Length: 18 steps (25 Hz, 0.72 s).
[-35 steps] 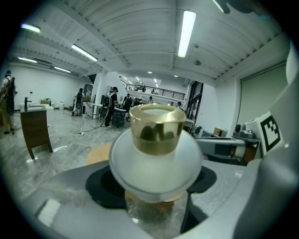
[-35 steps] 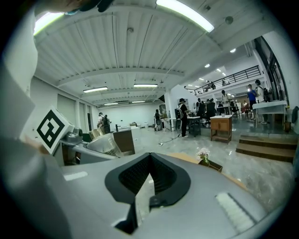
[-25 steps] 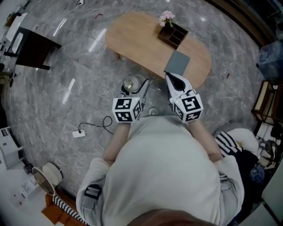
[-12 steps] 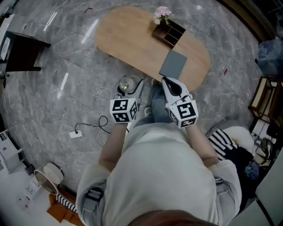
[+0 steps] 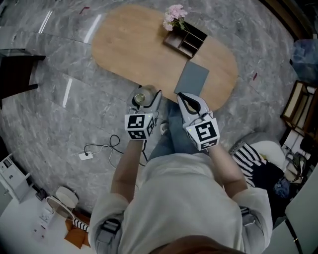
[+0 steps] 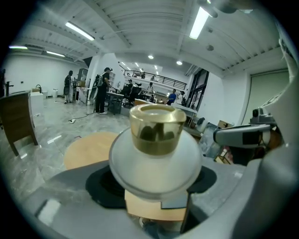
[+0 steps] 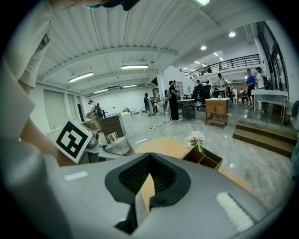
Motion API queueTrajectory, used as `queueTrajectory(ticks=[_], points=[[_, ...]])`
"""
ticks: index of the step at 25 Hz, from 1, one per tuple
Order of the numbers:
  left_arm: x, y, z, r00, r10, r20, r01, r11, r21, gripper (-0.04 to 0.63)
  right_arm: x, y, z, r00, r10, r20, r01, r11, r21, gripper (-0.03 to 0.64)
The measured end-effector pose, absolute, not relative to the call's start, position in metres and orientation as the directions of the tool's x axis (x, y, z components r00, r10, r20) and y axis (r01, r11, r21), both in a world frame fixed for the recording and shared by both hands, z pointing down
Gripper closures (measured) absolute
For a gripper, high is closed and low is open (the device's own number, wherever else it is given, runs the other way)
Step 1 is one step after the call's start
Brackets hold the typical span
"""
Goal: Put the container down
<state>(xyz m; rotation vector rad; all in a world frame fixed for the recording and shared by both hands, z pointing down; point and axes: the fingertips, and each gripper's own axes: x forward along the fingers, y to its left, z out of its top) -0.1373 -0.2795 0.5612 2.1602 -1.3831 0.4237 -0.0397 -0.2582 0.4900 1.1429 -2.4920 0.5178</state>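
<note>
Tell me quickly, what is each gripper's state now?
Left gripper: closed on the round frosted white container with gold lid.
Right gripper: closed, empty.

Two grippers at centre: left gripper (image 5: pixel 149 99), right gripper (image 5: pixel 183 97). One container (image 6: pixel 158 156), one oval table (image 5: pixel 129 44), one grey pad (image 5: pixel 192 78), one wooden organiser (image 5: pixel 187 39), one flower bunch (image 5: pixel 174 14).

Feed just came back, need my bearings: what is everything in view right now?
table: one, light wood, on the grey floor.
organiser box: one, dark brown, table's far side.
flowers: one bunch, pink, at the box's end.
pad: one, grey, table's near edge.
cable with plug: one, dark, white plug, floor at left.
container: one, frosted white, gold cap, in the left tool.
left tool: grey, gripping the container.
right tool: grey, empty, beside the left.
</note>
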Motion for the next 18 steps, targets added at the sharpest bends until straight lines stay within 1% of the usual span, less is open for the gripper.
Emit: queueTrajectory(ticks=[10,18], points=[[-0.101,-0.354,0.672,0.441,-0.678,0.588,-0.896,-0.375,0.239,0.249,-0.017,-0.317,0.571,-0.578,-0.643,0.503,-0.808,0.539,-0.238,0.615],[-0.084,-0.39,0.749,0.439,-0.628,0.643,-0.881,-0.442,0.17,0.249,-0.004,-0.345,0.624,-0.544,-0.639,0.544,-0.833,0.488,-0.261,0.615]])
